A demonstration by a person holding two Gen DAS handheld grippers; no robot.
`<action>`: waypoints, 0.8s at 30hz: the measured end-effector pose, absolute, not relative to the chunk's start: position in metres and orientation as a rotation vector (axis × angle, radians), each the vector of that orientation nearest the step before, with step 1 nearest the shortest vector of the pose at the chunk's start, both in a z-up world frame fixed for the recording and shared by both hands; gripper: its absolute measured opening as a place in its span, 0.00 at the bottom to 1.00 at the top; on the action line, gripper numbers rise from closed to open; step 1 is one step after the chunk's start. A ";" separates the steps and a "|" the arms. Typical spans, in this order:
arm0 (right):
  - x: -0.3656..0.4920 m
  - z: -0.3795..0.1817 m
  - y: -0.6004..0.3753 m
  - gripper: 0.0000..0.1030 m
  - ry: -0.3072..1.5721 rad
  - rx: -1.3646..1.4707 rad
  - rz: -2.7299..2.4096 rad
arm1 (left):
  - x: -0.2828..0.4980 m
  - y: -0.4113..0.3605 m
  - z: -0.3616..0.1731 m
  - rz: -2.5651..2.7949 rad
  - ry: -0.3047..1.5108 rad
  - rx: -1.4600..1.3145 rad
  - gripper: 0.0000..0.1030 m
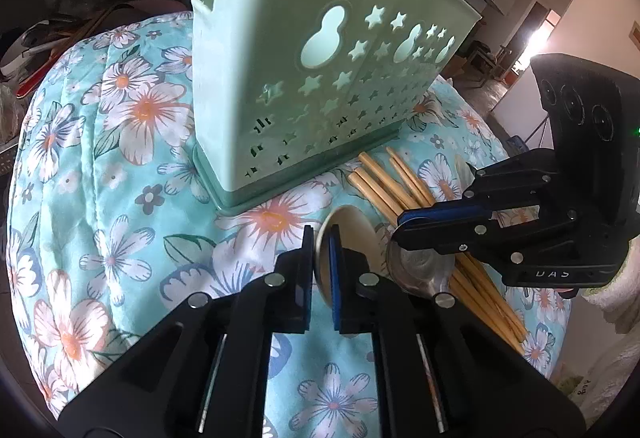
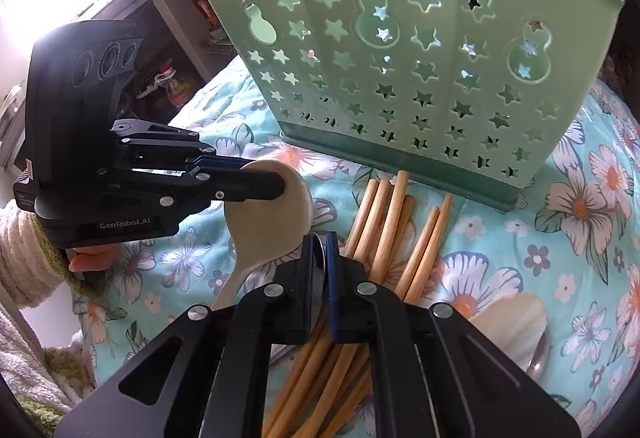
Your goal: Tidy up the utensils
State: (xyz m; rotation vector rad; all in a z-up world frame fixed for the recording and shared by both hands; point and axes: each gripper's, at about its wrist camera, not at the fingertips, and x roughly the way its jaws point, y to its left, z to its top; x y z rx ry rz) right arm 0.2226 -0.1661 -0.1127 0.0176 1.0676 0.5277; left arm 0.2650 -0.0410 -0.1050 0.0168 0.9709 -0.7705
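I hold two spoons at once, so the lift must be slow and straight up. My left gripper [image 1: 320,236] is clamped on the rim of the cream spoon [image 2: 272,222], and my right gripper [image 2: 319,240] is pressed together on the thin edge of the steel spoon [image 1: 416,266]. I judge both grips are weak, because only the edge of each bowl is between the pads and the handle hangs free and can swing. I should raise one spoon first, keep the two grippers apart, and bring each handle down into the open top of the holder [image 2: 400,50] without knocking it over. The steel spoon lies across the chopsticks [image 2: 384,222], so it may drag them.

The holder is the largest thing: pale green plastic, upright on the flowered cloth [image 1: 120,158], with star and gourd-shaped holes in its walls and a darker base. The chopsticks are plain bamboo, in a loose bundle just in front of the holder's base. The cream spoon is matt, with a round bowl, near my side of the bundle. The steel spoon is shiny and touches the chopsticks
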 end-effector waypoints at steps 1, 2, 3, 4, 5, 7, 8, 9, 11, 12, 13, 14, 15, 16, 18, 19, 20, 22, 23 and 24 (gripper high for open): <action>0.221 -0.110 -0.166 0.04 1.060 0.016 0.519 | 0.263 -0.040 -0.103 -0.766 0.965 0.016 0.05; 0.218 -0.107 -0.167 0.04 1.051 0.014 0.512 | 0.261 -0.038 -0.100 -0.761 0.958 0.016 0.05; 0.215 -0.103 -0.168 0.04 1.040 0.015 0.504 | 0.259 -0.036 -0.097 -0.754 0.950 0.017 0.05; 0.212 -0.101 -0.169 0.04 1.029 0.016 0.497 | 0.256 -0.034 -0.093 -0.745 0.940 0.015 0.05; 0.209 -0.096 -0.170 0.04 1.015 0.018 0.488 | 0.253 -0.031 -0.089 -0.737 0.930 0.010 0.05; 0.201 -0.085 -0.172 0.04 0.984 0.022 0.464 | 0.246 -0.024 -0.079 -0.710 0.900 -0.004 0.05; 0.198 -0.080 -0.174 0.04 0.969 0.024 0.452 | 0.243 -0.021 -0.073 -0.696 0.884 -0.013 0.05; 0.194 -0.073 -0.178 0.04 0.954 0.027 0.441 | 0.240 -0.016 -0.065 -0.683 0.864 -0.025 0.05; 0.188 -0.058 -0.183 0.04 0.917 0.026 0.420 | 0.234 -0.007 -0.051 -0.656 0.825 -0.047 0.05; 0.184 -0.050 -0.185 0.04 0.893 0.025 0.409 | 0.232 -0.003 -0.042 -0.642 0.803 -0.060 0.05; 0.181 -0.040 -0.189 0.04 0.866 0.023 0.397 | 0.230 0.003 -0.032 -0.628 0.778 -0.076 0.05; 0.179 -0.033 -0.192 0.04 0.843 0.022 0.386 | 0.229 0.008 -0.022 -0.615 0.752 -0.092 0.05; 0.177 -0.023 -0.195 0.04 0.814 0.022 0.373 | 0.228 0.011 -0.012 -0.602 0.726 -0.106 0.05; 0.175 -0.013 -0.201 0.04 0.788 0.021 0.361 | 0.226 0.016 0.001 -0.589 0.694 -0.122 0.05; 0.172 0.008 -0.208 0.04 0.716 0.013 0.329 | 0.226 0.026 0.026 -0.564 0.624 -0.154 0.05; 0.170 0.020 -0.213 0.04 0.678 0.011 0.310 | 0.225 0.028 0.038 -0.551 0.590 -0.165 0.05; 0.169 0.033 -0.218 0.04 0.644 0.011 0.294 | 0.226 0.031 0.050 -0.531 0.552 -0.176 0.05; 0.167 0.060 -0.229 0.04 0.565 0.013 0.255 | 0.228 0.034 0.075 -0.486 0.477 -0.197 0.05; 0.166 0.071 -0.234 0.04 0.533 0.014 0.238 | 0.230 0.036 0.085 -0.457 0.445 -0.205 0.05; 0.168 0.083 -0.240 0.04 0.495 0.019 0.219 | 0.232 0.037 0.096 -0.429 0.412 -0.211 0.05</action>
